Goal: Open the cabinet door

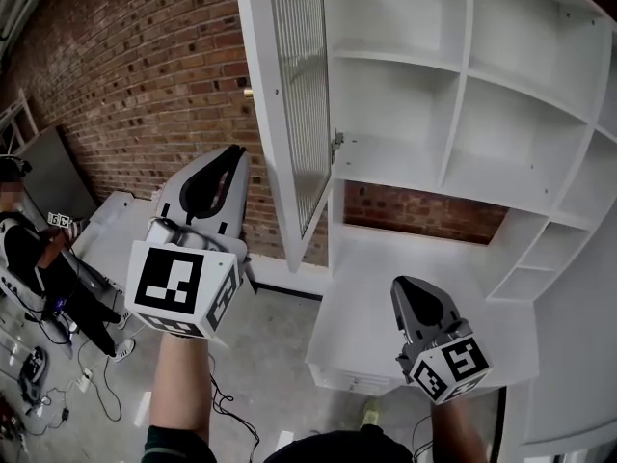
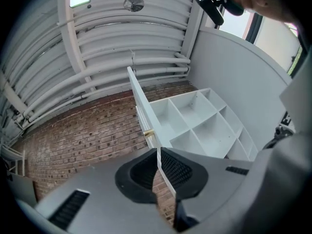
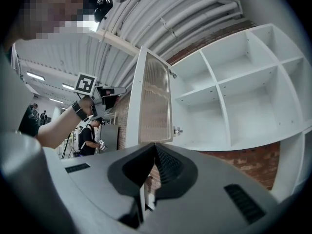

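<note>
Both empty, left claw (image 1: 232,152) closed, right claw (image 1: 406,285) closed, cabinet door (image 1: 297,95) standing open

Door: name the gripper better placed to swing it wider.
Left. The left gripper is raised beside the free edge of the door, near its knob, jaws together. The right gripper hangs lower, on the hinge side, apart from the door.

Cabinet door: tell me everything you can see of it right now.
The cabinet door is a tall white frame around a ribbed, translucent-looking panel. It stands swung wide open, edge-on to the head view, hung by a metal hinge on the white shelf unit. A small brass-coloured knob sits near its free edge. The left tool is beside it, shut, not touching.
</note>
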The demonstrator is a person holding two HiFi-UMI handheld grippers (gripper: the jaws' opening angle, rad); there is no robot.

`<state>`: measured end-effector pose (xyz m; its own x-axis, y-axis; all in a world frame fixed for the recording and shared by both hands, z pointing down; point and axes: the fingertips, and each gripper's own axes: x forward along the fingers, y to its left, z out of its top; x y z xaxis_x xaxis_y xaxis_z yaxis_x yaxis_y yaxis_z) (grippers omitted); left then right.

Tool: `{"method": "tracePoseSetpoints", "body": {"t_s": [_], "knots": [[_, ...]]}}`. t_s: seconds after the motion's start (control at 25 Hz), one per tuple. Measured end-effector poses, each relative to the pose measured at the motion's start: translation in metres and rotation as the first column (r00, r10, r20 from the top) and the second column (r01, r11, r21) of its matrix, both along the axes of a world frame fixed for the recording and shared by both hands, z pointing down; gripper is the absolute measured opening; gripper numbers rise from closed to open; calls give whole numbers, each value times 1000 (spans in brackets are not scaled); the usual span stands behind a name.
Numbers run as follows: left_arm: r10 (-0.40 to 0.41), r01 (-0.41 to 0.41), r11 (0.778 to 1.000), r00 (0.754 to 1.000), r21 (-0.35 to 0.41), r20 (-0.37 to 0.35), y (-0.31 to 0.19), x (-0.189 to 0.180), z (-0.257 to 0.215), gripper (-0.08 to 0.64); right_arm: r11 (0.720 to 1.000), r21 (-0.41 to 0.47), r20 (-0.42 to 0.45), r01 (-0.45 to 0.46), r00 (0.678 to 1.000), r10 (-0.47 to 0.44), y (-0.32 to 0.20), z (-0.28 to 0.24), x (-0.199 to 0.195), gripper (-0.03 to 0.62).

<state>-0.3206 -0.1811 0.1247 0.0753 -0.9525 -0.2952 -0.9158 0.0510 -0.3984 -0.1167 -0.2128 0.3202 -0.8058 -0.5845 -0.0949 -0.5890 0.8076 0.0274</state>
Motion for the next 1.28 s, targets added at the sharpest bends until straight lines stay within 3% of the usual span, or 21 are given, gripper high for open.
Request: {"method": "tracePoseSetpoints", "body": {"t_s": [0.36,0.72,1.0,1.28], "knots": [[94,-100,993,991,-65,-91,23,33,65,8,999,5,-18,-36,999,36,11,3,8,3],[200,-239,948,961,-209,-192,35,78,164,6,998,21,-47,-56,997,56,30,17,11,3],[212,-278,933,937,-229,-276,44,91,197,6,997,6,-62,-76,995,77,43,29,16,3],[205,-287,936,915,-202,-349,52,84,217,6,993,-17,-44,-115,993,114,44,49,26,3]]}}
